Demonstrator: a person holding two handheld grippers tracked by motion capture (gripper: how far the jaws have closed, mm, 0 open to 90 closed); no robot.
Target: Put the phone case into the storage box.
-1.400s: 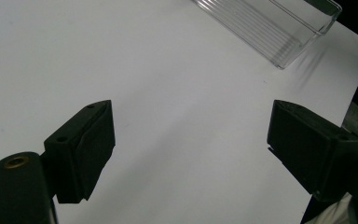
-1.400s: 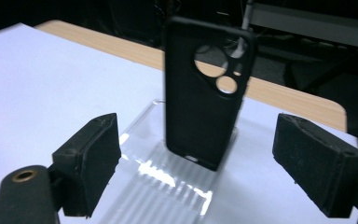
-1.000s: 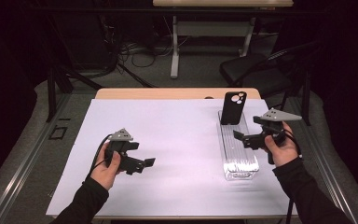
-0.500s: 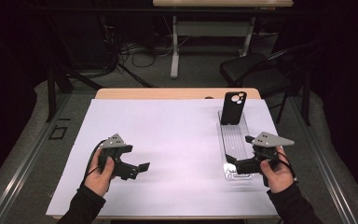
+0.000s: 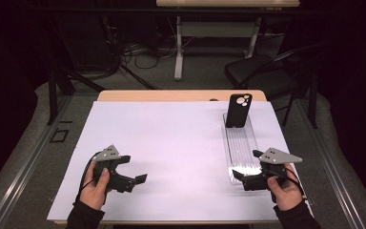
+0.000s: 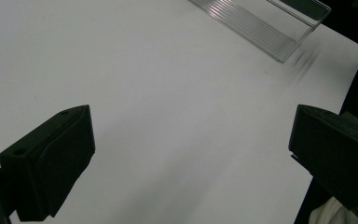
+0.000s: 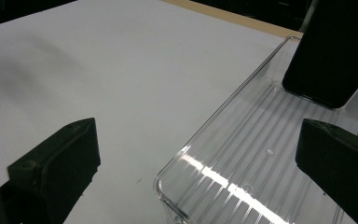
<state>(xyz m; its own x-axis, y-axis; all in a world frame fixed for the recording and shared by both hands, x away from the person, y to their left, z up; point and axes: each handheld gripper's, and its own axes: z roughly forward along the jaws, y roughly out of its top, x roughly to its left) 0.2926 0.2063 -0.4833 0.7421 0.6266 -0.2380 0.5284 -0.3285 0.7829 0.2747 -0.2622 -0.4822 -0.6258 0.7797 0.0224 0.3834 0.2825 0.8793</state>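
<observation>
White paper (image 5: 181,152) covers your tabletop (image 5: 181,95). On it, the clear plastic tray (image 5: 240,143) is your landmark. A black smartphone (image 5: 238,109) stands at the tray's far end, leaning upright. Your right hand-held gripper (image 5: 240,177) sits at the tray's near end, jaws spread wide and empty. Your left hand-held gripper (image 5: 140,179) hovers well apart from the tray, jaws likewise spread apart.

- The tray (image 5: 240,148) lies on the right side of the desk (image 5: 171,143), running front to back.
- The phone (image 5: 238,110) stands in the tray's far end.
- The right gripper (image 5: 240,175) sits at the tray's near end.
- The left gripper (image 5: 140,177) is near the front left, well apart from the tray.
</observation>
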